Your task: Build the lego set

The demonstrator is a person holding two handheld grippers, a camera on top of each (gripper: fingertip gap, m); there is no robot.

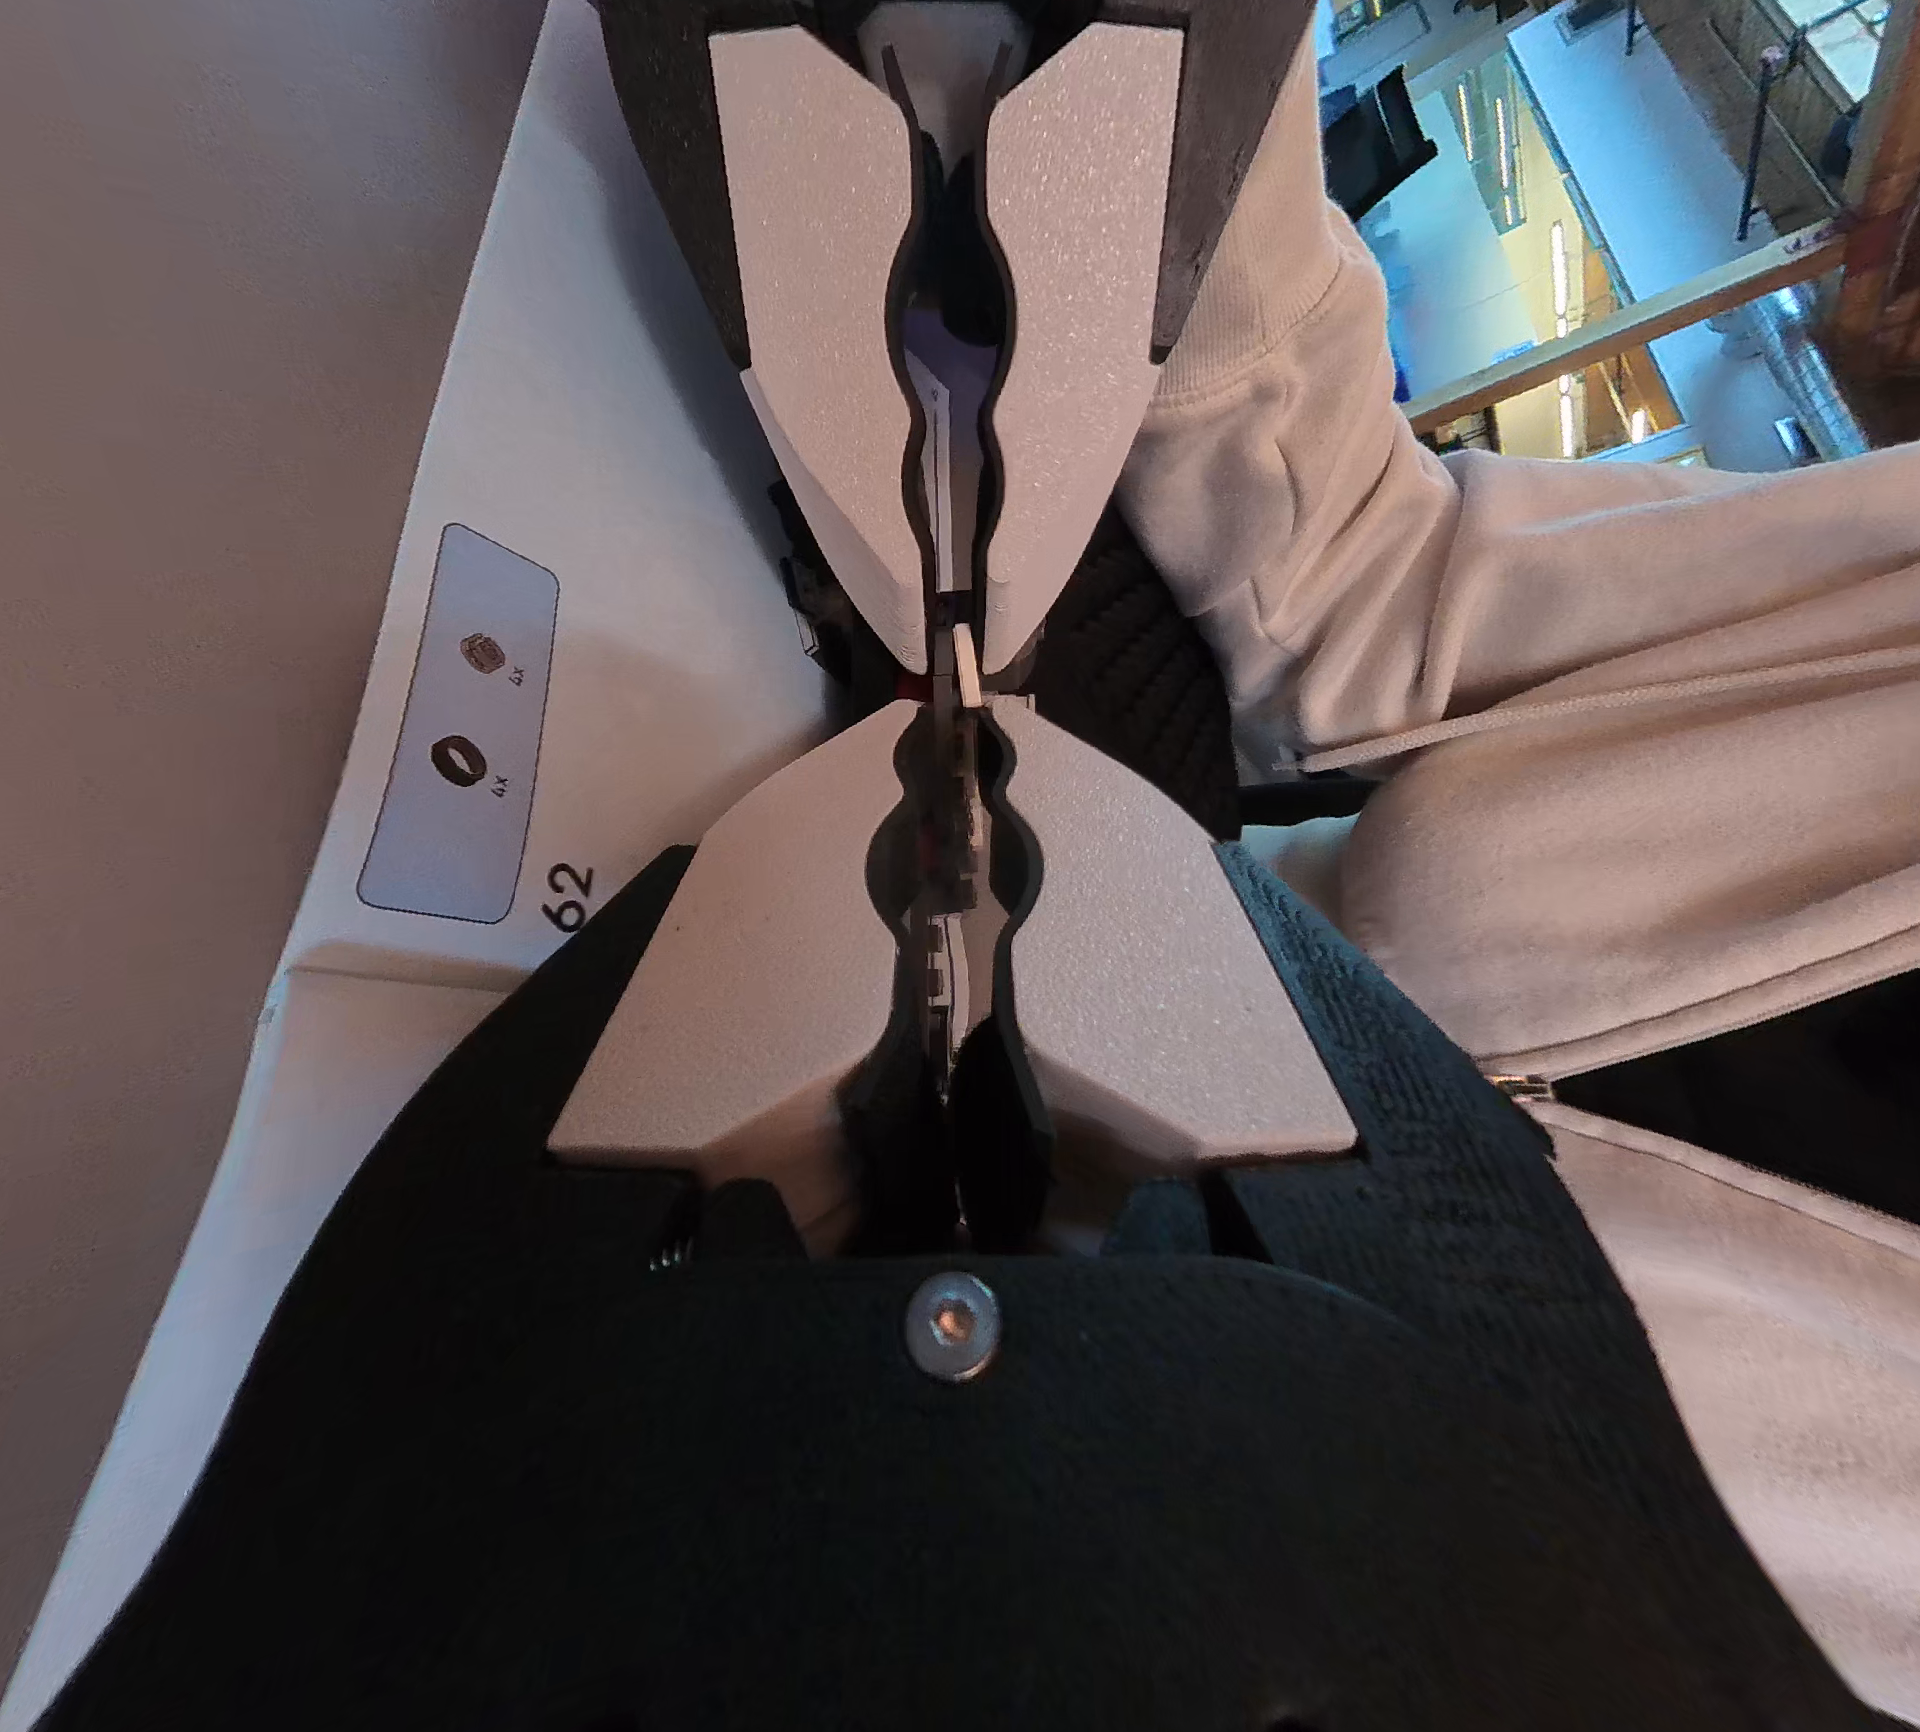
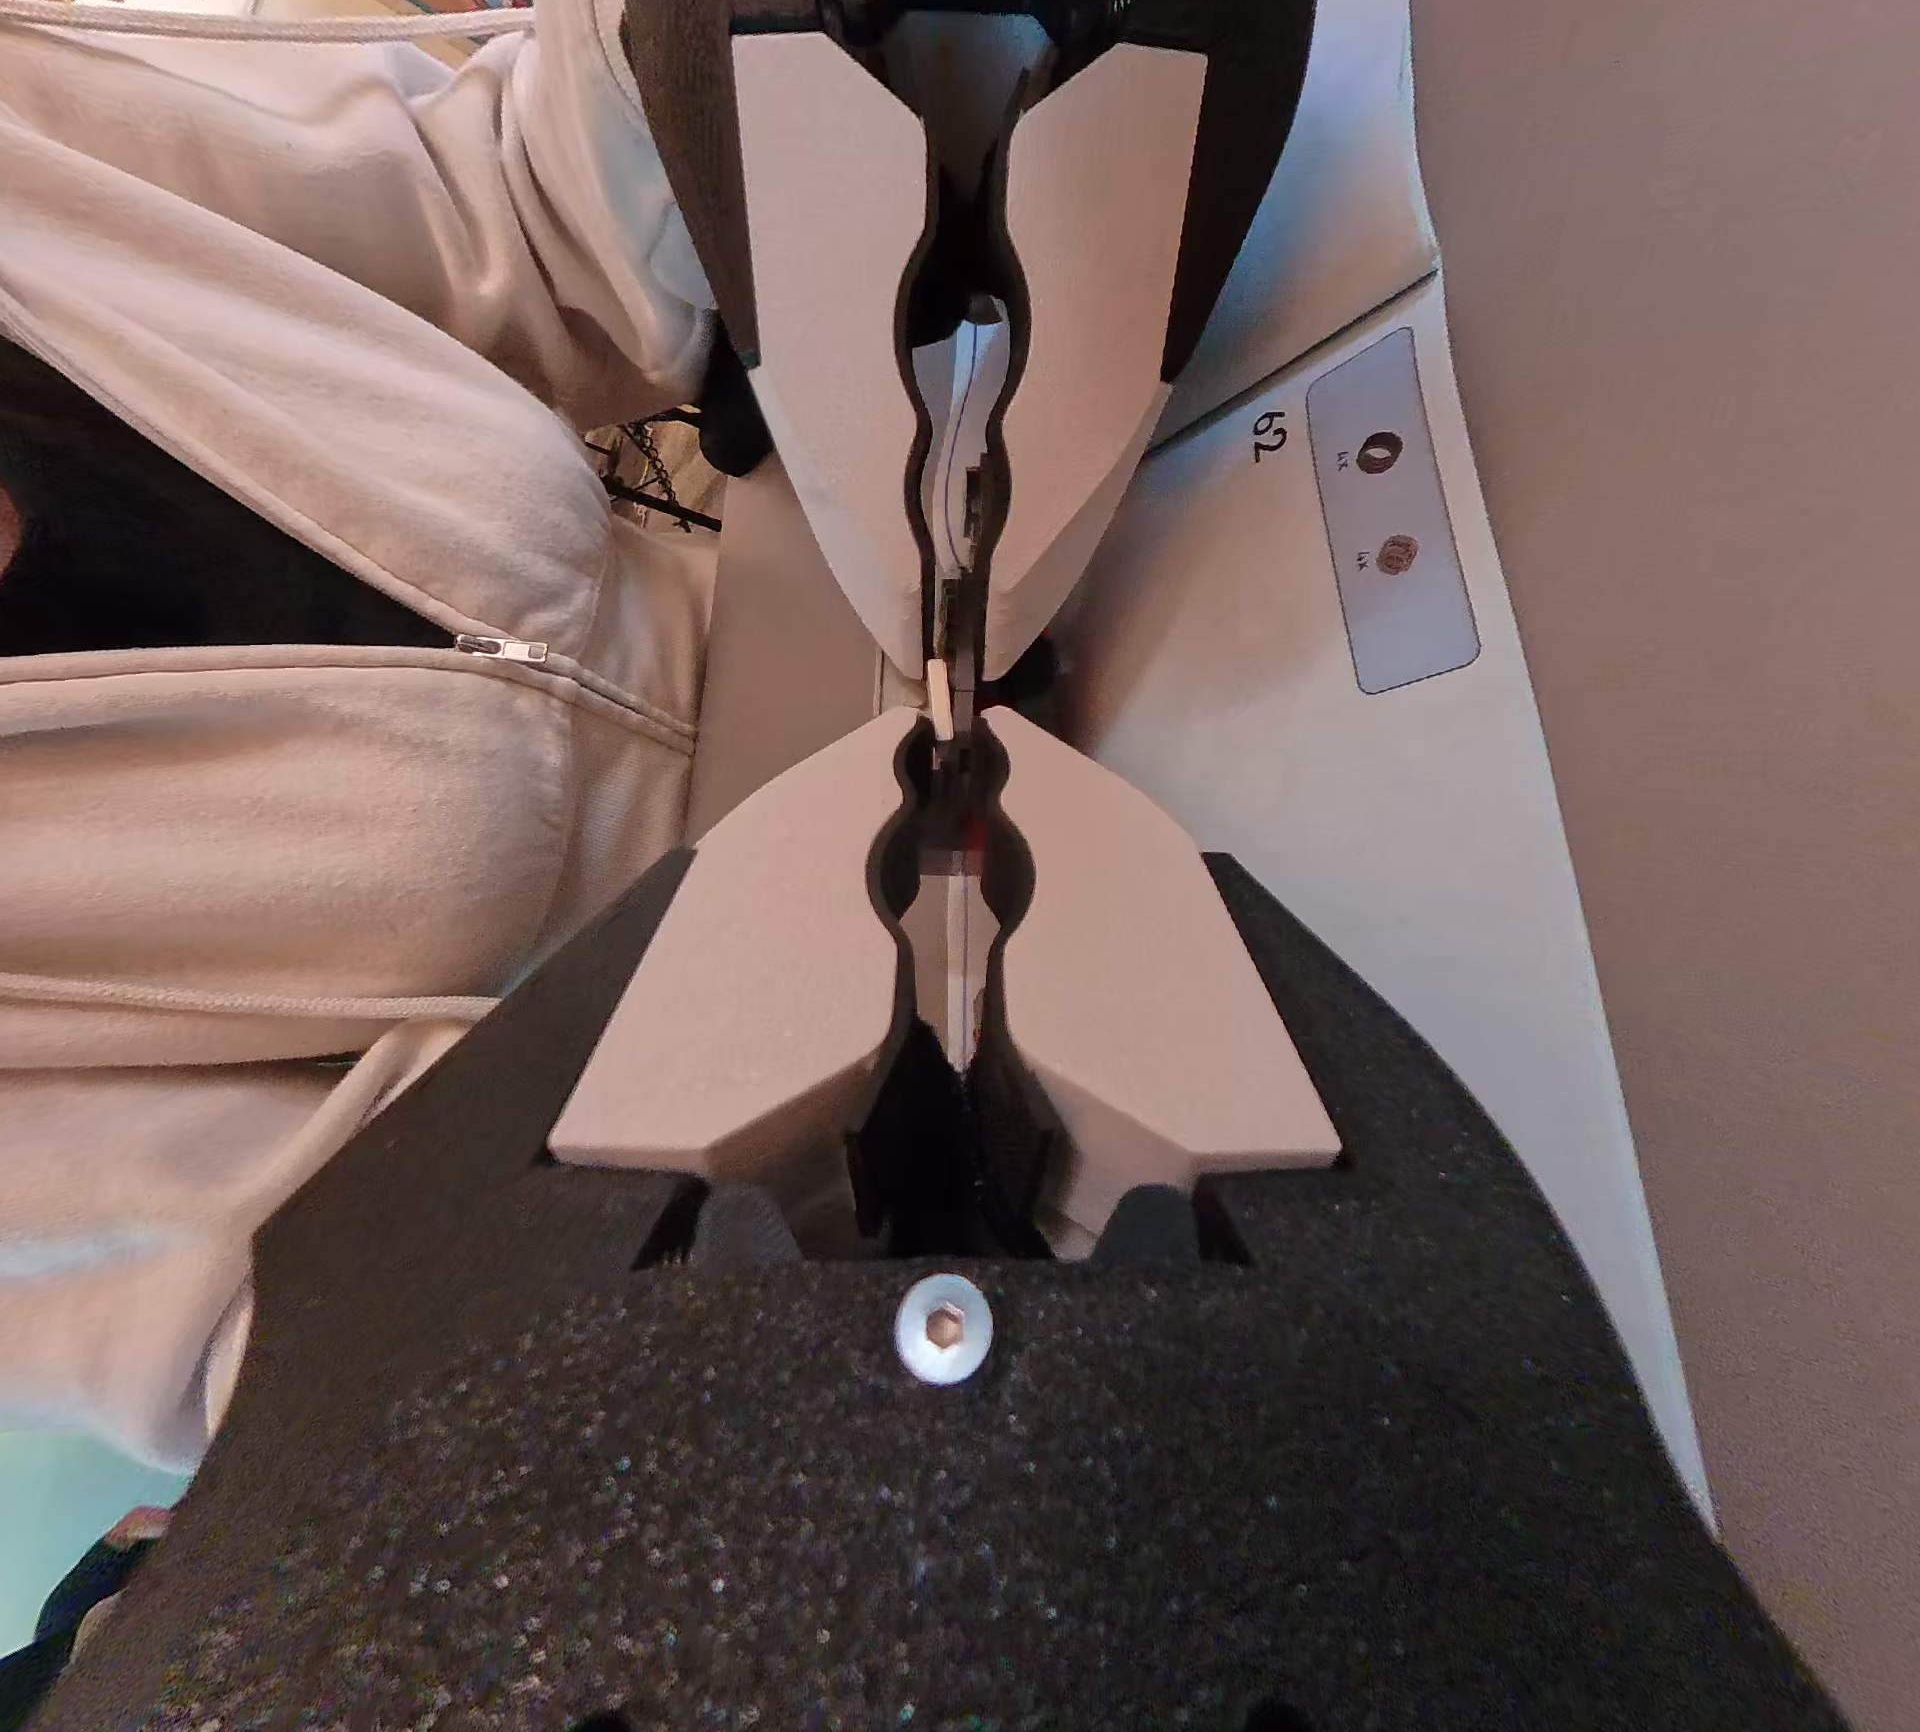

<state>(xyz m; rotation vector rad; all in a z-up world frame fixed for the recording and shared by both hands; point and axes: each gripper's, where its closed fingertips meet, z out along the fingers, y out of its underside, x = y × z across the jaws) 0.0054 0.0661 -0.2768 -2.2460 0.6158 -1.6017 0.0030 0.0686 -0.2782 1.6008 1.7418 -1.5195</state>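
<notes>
In the left wrist view, the left hand-held gripper (image 1: 951, 726) fills the lower half, its two white fingers (image 1: 1132, 944) drawn almost together with only a narrow wavy slot between them. Clamped in that slot is the lego assembly (image 1: 948, 809), a thin dark grey build with red and white bits, seen edge-on. Its long axis runs straight ahead along the fingers, out past the tips. A small white lego piece (image 1: 966, 666) sits at the gap just beyond the tips, lying along the same line. Directly opposite, tip to tip, the right hand-held gripper (image 1: 958, 633) points back at the camera, its fingers likewise nearly closed on the far end of the same assembly.

The right wrist view mirrors this: the right hand-held gripper (image 2: 948, 732) is pinched nearly closed on the lego assembly (image 2: 961, 789), which extends forward into the closed left hand-held gripper (image 2: 951, 643) facing it, the white lego piece (image 2: 940, 697) bridging the gap.

Beyond and to the left of the left hand-held gripper, an open instruction booklet (image 1: 582, 539) lies on the pale tabletop (image 1: 208, 228), with a grey parts box printed on its page. To its right is a person's cream hooded sweatshirt (image 1: 1507, 643) with a zip.
</notes>
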